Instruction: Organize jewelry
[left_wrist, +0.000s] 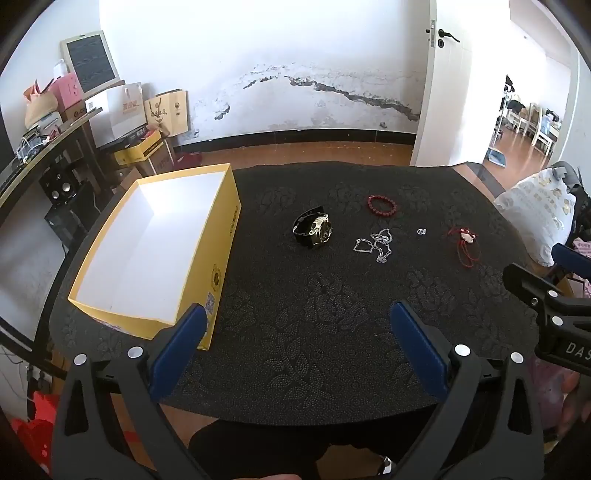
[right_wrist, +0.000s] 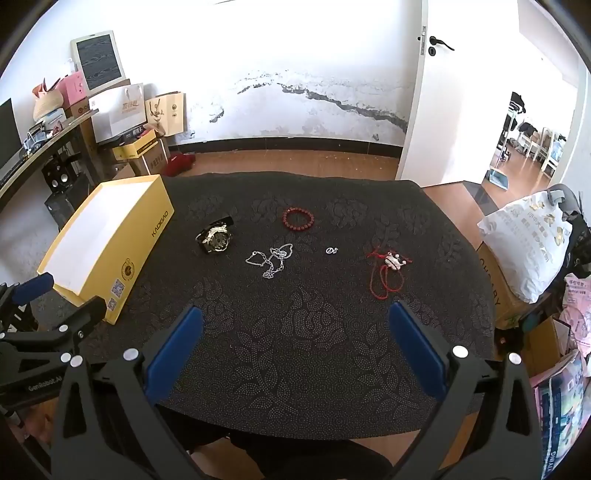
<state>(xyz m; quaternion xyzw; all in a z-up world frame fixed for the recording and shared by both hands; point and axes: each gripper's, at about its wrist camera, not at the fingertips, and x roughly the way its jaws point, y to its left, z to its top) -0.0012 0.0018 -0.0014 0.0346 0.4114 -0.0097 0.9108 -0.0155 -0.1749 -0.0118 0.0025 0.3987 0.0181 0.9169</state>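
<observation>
On the black patterned cloth (left_wrist: 314, 332) (right_wrist: 295, 332) lie a black and gold watch (left_wrist: 314, 229) (right_wrist: 216, 238), a red bead bracelet (left_wrist: 382, 205) (right_wrist: 298, 219), a tangled silver chain (left_wrist: 376, 243) (right_wrist: 271, 260), a tiny silver ring (left_wrist: 421, 232) (right_wrist: 331, 250) and a red cord with a white pendant (left_wrist: 466, 240) (right_wrist: 388, 267). An empty yellow box (left_wrist: 155, 251) (right_wrist: 107, 240) stands at the cloth's left. My left gripper (left_wrist: 299, 317) (right_wrist: 62, 299) and right gripper (right_wrist: 295, 319) (left_wrist: 535, 273) hover over the near edge, both open and holding nothing.
A white plastic bag (right_wrist: 528, 243) rests on a cardboard carton right of the table. Left of it stands a cluttered dark desk (left_wrist: 40, 147) with speakers under it, and boxes and paper bags (left_wrist: 129, 110) are stacked by the wall. An open white door (left_wrist: 443, 92) is at the back right.
</observation>
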